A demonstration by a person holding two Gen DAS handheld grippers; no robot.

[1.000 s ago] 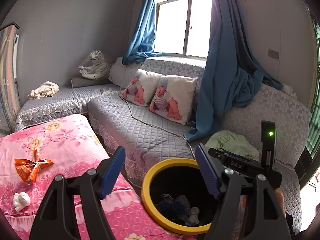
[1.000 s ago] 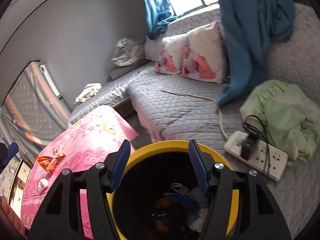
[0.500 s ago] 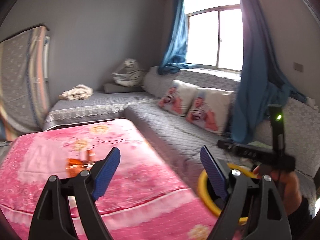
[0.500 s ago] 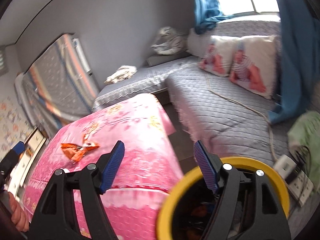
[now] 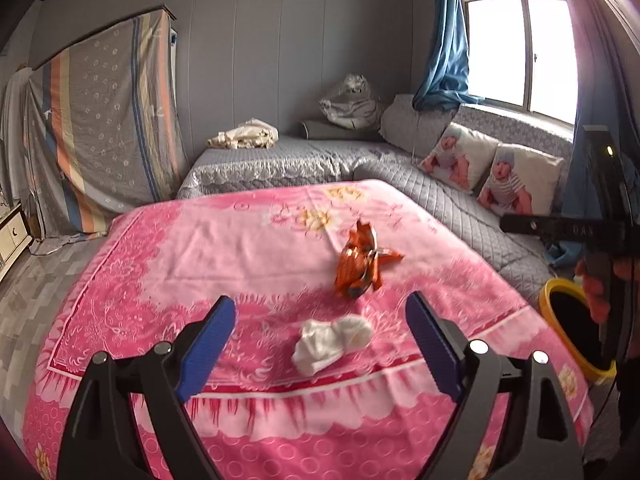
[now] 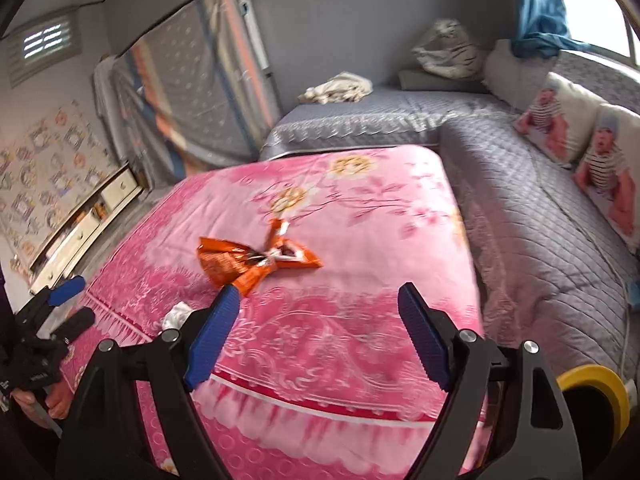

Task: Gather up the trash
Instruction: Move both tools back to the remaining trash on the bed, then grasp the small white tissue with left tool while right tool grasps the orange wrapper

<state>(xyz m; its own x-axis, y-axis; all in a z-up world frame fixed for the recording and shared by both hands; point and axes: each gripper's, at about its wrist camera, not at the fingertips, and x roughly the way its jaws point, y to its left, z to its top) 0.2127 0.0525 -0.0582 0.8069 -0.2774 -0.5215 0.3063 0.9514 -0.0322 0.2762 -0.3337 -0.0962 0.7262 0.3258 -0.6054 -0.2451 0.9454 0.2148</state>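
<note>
left gripper (image 5: 320, 330): jaws stood wide apart, nothing between the blue pads; hovered over the near edge of the pink blanket (image 5: 224, 248).
right gripper (image 6: 318, 328): jaws likewise spread wide, holding nothing; also seen at the right border of the left wrist view, above the bin.
white tissue wad (image 5: 330, 342): lay crumpled on the blanket, framed between the left gripper's fingertips in that view but farther along the blanket, not touching either pad; in the right wrist view it peeked out behind the left-hand finger.
orange wrapper (image 5: 362, 262): lay flat and twisted on the blanket, beyond the tissue, right of the left gripper's centre line; in the right wrist view (image 6: 252, 260) it sat just past the tip of the left-hand blue pad, apart from it.
yellow-rimmed bin (image 5: 568, 330): stood on the floor by the blanket's right corner, dark inside; contents could not be made out.
grey sofa (image 5: 460, 200): ran behind and right of the blanket, with two baby-print cushions (image 5: 492, 170).
</note>
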